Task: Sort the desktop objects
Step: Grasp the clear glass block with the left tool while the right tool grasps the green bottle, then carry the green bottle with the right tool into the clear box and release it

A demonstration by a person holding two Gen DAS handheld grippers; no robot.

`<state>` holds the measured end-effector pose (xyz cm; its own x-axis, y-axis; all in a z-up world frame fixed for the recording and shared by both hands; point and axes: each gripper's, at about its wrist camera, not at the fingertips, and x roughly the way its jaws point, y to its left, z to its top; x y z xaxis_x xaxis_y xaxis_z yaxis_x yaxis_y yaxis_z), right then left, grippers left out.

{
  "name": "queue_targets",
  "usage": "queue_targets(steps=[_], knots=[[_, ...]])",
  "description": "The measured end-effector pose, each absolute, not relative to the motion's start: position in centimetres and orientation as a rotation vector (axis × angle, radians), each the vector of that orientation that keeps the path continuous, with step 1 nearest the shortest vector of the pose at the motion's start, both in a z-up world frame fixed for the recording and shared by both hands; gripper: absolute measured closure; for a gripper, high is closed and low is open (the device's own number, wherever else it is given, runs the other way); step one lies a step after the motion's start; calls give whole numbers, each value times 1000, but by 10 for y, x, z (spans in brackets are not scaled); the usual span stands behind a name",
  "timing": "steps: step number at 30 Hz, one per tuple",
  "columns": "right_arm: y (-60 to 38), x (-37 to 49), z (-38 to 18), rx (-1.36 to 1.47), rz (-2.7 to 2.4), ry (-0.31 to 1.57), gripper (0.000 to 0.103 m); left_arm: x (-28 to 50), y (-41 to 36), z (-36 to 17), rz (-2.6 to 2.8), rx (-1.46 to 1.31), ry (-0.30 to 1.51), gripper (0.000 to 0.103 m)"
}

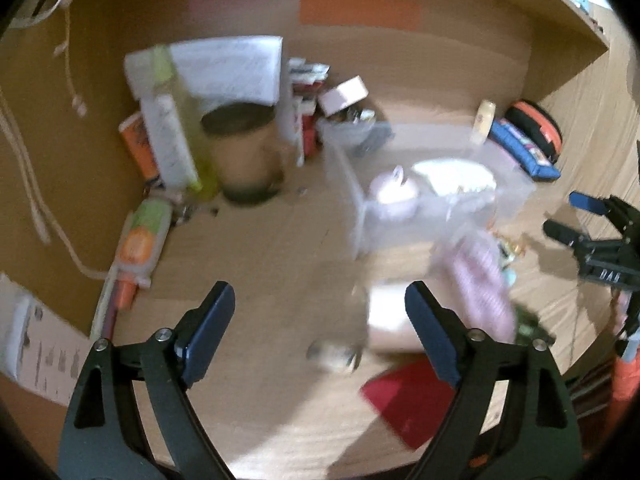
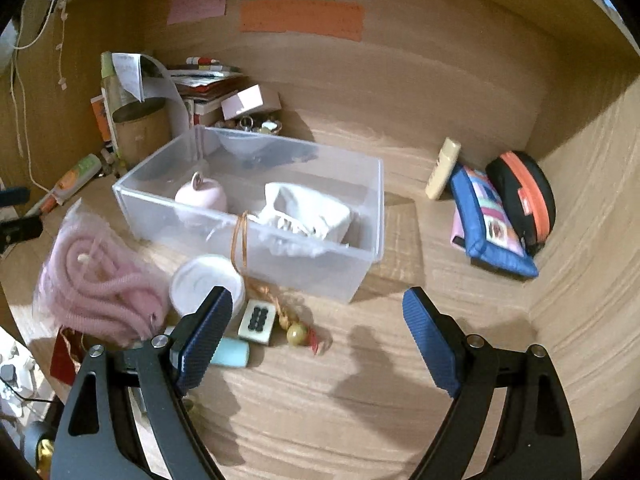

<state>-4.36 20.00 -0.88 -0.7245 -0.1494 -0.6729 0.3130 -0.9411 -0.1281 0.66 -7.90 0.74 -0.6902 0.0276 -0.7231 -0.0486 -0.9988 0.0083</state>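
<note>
A clear plastic bin point(image 2: 362, 248) stands mid-desk, holding a pink round pot point(image 2: 202, 196) and a white cloth bag point(image 2: 308, 210). In front of it lie a bagged pink cord point(image 2: 100, 280), a white round lid point(image 2: 200, 282), a mahjong-tile charm point(image 2: 258, 320) with beads and a pale blue tube point(image 2: 230, 352). My right gripper point(image 2: 318, 312) hovers open over bare wood just right of these. My left gripper point(image 1: 320, 306) is open with nothing between its fingers; its view is blurred, with the bin point(image 1: 360, 216), the pink cord point(image 1: 480, 284) and a red card point(image 1: 408, 400) ahead. The right gripper point(image 1: 576, 216) shows at that view's right edge.
Against the back left stand a brown canister point(image 2: 140, 132), stacked books and a pink box point(image 2: 248, 100). At right lean a cream bottle point(image 2: 442, 168), a blue pouch point(image 2: 492, 224) and a black-and-orange case point(image 2: 524, 196). Desk walls close in behind and at right.
</note>
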Motion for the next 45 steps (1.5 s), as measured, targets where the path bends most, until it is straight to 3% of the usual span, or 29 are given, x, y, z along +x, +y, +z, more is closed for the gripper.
queue_targets(steps=[10,15,23,27,29,31,32,33,45], knots=[[210,-16,-42,1147,-2546,98,17,17,-88,-48,2791,-1386,48,16],[186,-4,-48,1141,-2459,156,18,11,-87,-58,2764,-1413,12,17],[153,7,-56,1117,-2385,267,20,1,-84,-69,2753,-1447,4,38],[144,3,-67,1154,-2354,289,29,0,-84,-69,2755,-1431,10,43],[141,1,-72,1172,-2349,313,41,-1,-83,-69,2765,-1424,16,49],[140,-1,-75,1184,-2348,319,53,-1,-84,-68,2777,-1417,18,64],[140,-2,-76,1183,-2349,319,63,-1,-84,-68,2780,-1417,17,64],[141,-2,-77,1184,-2345,316,65,-1,-85,-68,2781,-1416,15,64],[166,4,-56,1119,-2413,278,65,4,-93,-58,2818,-1364,-44,64]])
